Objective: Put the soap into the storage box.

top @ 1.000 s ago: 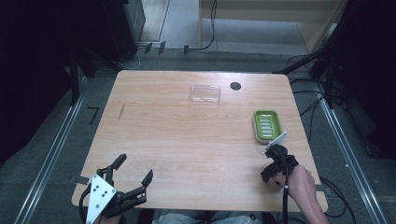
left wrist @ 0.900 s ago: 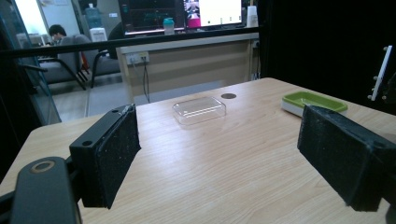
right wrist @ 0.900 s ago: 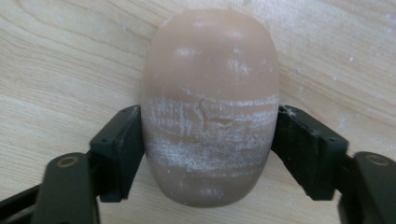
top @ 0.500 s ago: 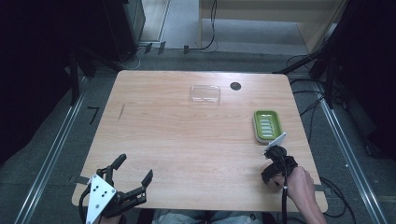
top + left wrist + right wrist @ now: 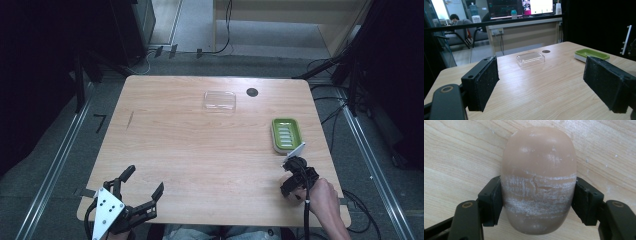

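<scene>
place: a lab or test room inside an office
table: one plain wooden table [image 5: 200, 150] stands by itself on a grey floor
rails: metal rails [image 5: 55, 165] run along the floor on both sides of the table
cables: black cables [image 5: 227, 30] lie on the floor behind the table
dark sides: black stands and dark screens close in the space left and right
screens: lit computer screens [image 5: 537, 6] glow at the back, past a long desk [image 5: 524, 27]
chairs: office chairs [image 5: 456, 35] stand there, and a person [image 5: 454, 18] sits by them
wall plug: a socket [image 5: 497, 31] sits on the side of that desk
bottles: a water bottle [image 5: 474, 10] and a cup [image 5: 514, 13] stand up there
</scene>
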`<control>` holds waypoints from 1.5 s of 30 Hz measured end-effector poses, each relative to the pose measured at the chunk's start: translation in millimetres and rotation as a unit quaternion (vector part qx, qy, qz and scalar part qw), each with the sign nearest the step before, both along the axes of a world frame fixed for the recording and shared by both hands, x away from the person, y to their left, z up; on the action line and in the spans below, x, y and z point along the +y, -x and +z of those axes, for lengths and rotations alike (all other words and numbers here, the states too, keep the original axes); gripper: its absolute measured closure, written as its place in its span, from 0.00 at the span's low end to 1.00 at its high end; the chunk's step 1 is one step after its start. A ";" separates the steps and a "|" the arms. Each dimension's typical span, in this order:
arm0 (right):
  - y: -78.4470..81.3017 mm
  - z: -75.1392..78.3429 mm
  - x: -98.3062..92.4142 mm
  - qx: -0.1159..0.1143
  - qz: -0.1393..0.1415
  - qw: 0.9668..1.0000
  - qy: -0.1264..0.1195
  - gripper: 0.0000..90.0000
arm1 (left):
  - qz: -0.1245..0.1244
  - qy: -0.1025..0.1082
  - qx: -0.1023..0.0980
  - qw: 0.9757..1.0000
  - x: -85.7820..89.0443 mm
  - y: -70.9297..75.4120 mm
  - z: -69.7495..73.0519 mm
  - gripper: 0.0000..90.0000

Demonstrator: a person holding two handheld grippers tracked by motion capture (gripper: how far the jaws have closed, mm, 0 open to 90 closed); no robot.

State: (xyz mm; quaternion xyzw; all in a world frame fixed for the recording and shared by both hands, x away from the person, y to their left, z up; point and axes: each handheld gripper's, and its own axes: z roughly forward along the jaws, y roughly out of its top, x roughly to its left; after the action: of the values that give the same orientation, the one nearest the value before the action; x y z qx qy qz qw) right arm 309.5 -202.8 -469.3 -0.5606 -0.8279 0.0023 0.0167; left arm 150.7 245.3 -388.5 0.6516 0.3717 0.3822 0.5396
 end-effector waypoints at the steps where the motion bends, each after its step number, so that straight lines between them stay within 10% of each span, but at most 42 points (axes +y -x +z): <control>1: -0.4 0.0 -1.1 0.001 0.000 1.000 -0.004 0.37 | 0.000 0.000 0.000 1.000 -0.2 -0.1 0.0 0.15; 45: -18.2 21.3 -11.0 0.015 0.014 1.000 -0.006 0.37 | -0.002 0.001 0.000 1.000 -0.8 -0.5 -0.1 0.15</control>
State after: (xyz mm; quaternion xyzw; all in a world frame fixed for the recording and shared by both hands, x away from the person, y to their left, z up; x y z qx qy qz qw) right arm 327.7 -213.8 -448.1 -0.5489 -0.8353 0.0060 0.0324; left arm 151.2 244.4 -388.6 0.6519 0.3713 0.3806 0.5407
